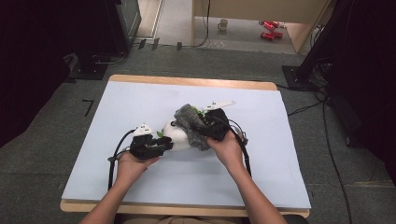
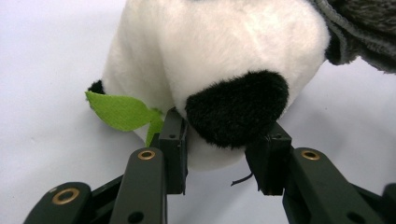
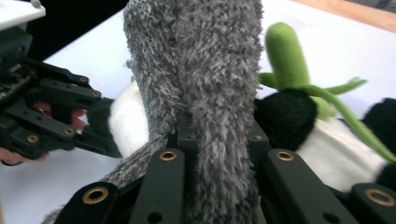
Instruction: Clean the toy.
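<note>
A white and black plush panda [image 1: 179, 136] lies mid-table with a green felt leaf [image 2: 119, 111] at its side and a green plush stalk [image 3: 285, 56] by its black ear. My left gripper [image 2: 222, 140] comes in from the panda's left. Its pads press on either side of the panda's black paw [image 2: 236, 107]. A grey fuzzy cloth [image 3: 201, 60] is draped over the panda's right side. My right gripper [image 3: 219, 135] is shut on a fold of it, just above the toy. In the high view the left gripper [image 1: 163, 144] and the right gripper [image 1: 208, 128] flank the panda.
A pale sheet [image 1: 140, 102] covers the wooden table. Black cables trail from both grippers toward the near edge. On the floor beyond the table stand a mug [image 1: 223, 24] and red cans [image 1: 271, 29]. Dark equipment flanks both far corners.
</note>
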A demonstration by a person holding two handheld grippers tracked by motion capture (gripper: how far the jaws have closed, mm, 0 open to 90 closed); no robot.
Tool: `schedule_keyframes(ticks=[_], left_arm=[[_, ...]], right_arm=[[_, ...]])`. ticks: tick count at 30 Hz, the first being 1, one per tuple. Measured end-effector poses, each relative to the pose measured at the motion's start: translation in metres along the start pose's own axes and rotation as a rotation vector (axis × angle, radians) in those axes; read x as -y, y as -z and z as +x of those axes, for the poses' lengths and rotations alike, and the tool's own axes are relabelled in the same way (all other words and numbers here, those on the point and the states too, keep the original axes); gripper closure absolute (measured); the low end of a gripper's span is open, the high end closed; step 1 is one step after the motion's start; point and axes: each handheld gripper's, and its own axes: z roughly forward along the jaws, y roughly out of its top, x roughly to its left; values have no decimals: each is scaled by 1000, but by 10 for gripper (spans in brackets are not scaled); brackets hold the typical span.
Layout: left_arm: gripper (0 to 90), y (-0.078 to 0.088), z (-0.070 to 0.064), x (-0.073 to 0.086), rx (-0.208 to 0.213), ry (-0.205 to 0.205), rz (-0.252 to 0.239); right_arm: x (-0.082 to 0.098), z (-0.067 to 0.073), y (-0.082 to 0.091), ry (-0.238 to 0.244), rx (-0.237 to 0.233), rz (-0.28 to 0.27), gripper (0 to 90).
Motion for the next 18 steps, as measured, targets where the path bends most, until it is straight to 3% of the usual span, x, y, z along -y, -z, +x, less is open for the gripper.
schedule_keyframes(ticks=[6,14,16,18], left_arm=[[623,-1,4,-2,14,9,1],[621,-2,5,-5,20,-8,6],[621,-3,5,-5,20,-9,6],[622,-3,6,-6,29,4,4]], right_arm=[[2,-4,9,4,54,5,764],[9,-25,31,-62,110,-27,764],[9,-26,32,-59,113,-29,764],[10,-25,37,-34,161,-33,769]])
